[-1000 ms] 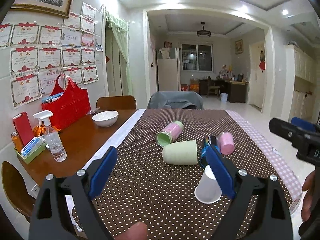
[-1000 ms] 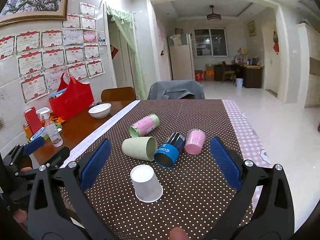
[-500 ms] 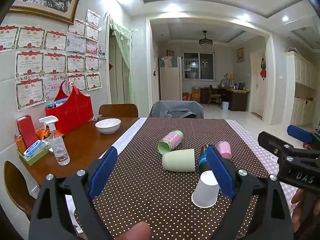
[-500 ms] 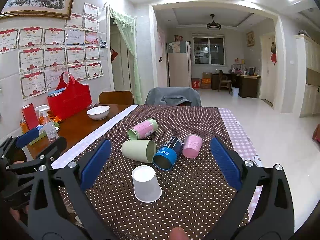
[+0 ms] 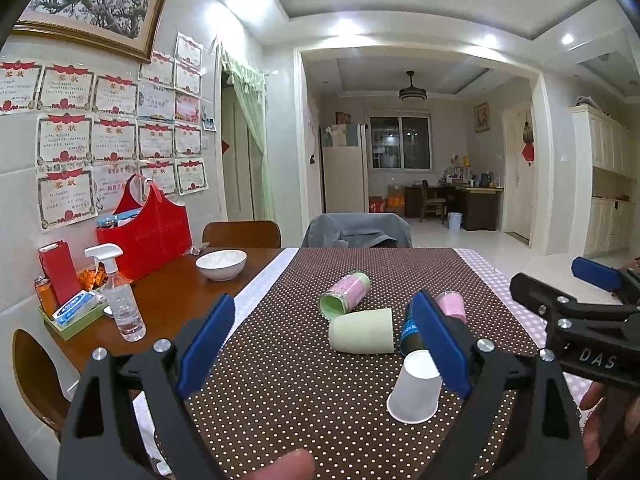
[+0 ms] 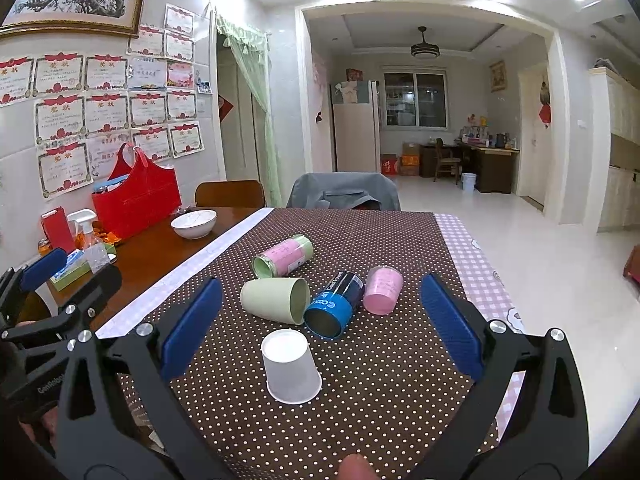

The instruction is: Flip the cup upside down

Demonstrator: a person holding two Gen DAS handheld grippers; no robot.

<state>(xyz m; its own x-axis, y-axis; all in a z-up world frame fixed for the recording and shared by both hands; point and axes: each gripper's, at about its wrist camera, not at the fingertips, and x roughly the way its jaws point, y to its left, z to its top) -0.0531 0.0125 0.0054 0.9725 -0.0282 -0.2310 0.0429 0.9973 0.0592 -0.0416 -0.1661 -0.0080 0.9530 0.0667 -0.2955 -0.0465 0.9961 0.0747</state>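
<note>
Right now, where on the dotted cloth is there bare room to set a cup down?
Bare cloth lies left of the white paper cup, toward the white border strip, and beyond the pink-and-green cup up to the grey-draped chair. It is crowded mid-cloth: pale green cup, blue cup and pink cup lie packed together.
</note>
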